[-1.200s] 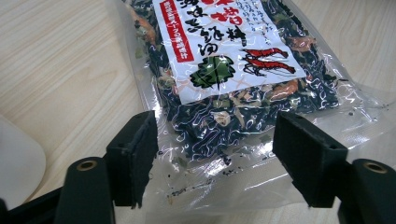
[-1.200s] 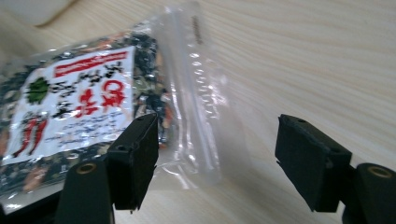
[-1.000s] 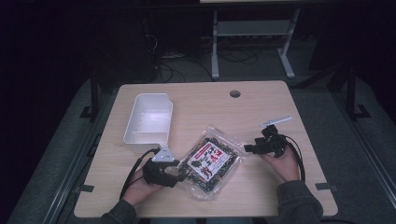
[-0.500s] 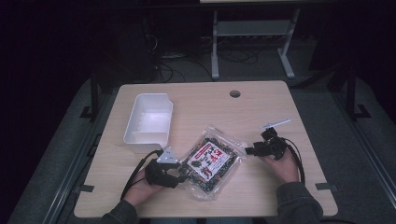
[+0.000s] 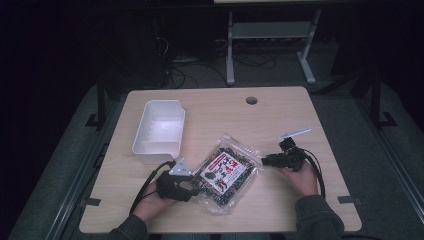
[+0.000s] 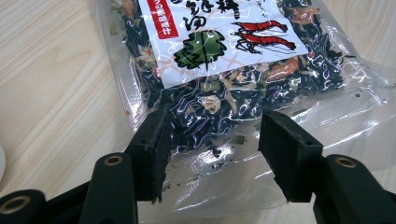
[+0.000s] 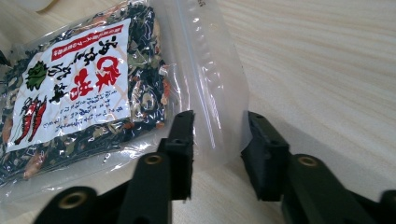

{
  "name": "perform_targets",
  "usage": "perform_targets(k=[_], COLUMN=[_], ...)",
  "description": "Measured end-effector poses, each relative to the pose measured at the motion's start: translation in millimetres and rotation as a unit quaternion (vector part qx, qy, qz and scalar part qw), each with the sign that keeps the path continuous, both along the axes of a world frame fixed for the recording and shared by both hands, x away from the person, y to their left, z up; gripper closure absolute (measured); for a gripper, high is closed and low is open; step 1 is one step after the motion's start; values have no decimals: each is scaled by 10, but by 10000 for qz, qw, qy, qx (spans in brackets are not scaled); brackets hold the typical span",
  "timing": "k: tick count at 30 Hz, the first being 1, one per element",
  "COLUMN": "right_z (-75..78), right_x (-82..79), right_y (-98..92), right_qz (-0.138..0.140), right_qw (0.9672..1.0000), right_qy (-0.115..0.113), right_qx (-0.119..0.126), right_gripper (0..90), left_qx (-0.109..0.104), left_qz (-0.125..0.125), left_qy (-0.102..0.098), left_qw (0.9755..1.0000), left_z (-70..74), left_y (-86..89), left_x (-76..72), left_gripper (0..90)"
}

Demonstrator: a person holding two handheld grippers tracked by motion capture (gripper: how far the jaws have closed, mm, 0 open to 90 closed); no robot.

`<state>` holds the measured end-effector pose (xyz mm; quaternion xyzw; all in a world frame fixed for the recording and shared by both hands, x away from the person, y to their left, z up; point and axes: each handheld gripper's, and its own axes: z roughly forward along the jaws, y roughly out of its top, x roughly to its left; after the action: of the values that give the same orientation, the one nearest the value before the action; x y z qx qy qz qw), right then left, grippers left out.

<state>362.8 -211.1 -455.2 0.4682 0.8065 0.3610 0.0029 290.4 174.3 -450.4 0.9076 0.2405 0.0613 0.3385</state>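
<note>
A clear bag of dark dried seaweed with a white shrimp label [image 5: 226,172] lies flat on the wooden table [image 5: 280,110]. My left gripper [image 5: 194,186] lies at the bag's near left end. Its jaws straddle the clear sealed edge [image 6: 219,168] and have just been closing, with a gap still at each pad. My right gripper [image 5: 265,161] reaches the bag's right edge. The transparent side strip [image 7: 212,116] passes between its jaws [image 7: 219,149], which have just been closing too, and the pads [image 7: 184,140] stand apart from the film.
An empty white tray [image 5: 145,145] stands on the table behind the left gripper. A round cable hole [image 5: 251,100] is near the far edge. A metal frame [image 5: 230,45] and cables stand on the dark floor beyond the table.
The right gripper has edged slightly toward the bag, and its grey top plate sits a little lower. The left gripper and the bag have kept their places.
</note>
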Motion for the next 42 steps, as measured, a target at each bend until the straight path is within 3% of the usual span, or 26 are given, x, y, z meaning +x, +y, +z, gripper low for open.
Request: perform_targets(k=[4, 9, 13, 19, 25, 28, 38, 42], right_z=[-11, 8, 33, 105, 291, 477, 827, 1029], right_x=[2, -4, -19, -63, -165, -248, -398, -500], right_y=[3, -48, -60, -51, -98, -130, -123, -88], right_qz=[12, 36, 43, 147, 228, 375, 731, 995], right_qw=[10000, 9999, 9996, 9992, 9974, 9947, 9869, 9807], right_qy=[9, -13, -85, -278, -576, -867, -1310, -1558], right_qx=[-92, 162, 273, 231, 362, 415, 597, 631], right_gripper=[744, 861, 881, 892, 895, 895, 896, 896], left_qx=[-76, -171, -202, -331, -428, -443, -596, -629], left_qz=[2, 36, 96, 158, 68, 53, 105, 143], left_qy=[-42, -76, -187, -160, -111, -95, -5, 60], left_qw=[10000, 9998, 9996, 9992, 9990, 9990, 9982, 9979], left_z=[22, 43, 60, 70, 62, 60, 48, 38], left_y=[24, 53, 58, 84, 75, 69, 24, 4], left_x=[1, 9, -1, 16, 22, 33, 116, 157], left_gripper=[426, 412, 374, 342, 283, 263, 219, 200])
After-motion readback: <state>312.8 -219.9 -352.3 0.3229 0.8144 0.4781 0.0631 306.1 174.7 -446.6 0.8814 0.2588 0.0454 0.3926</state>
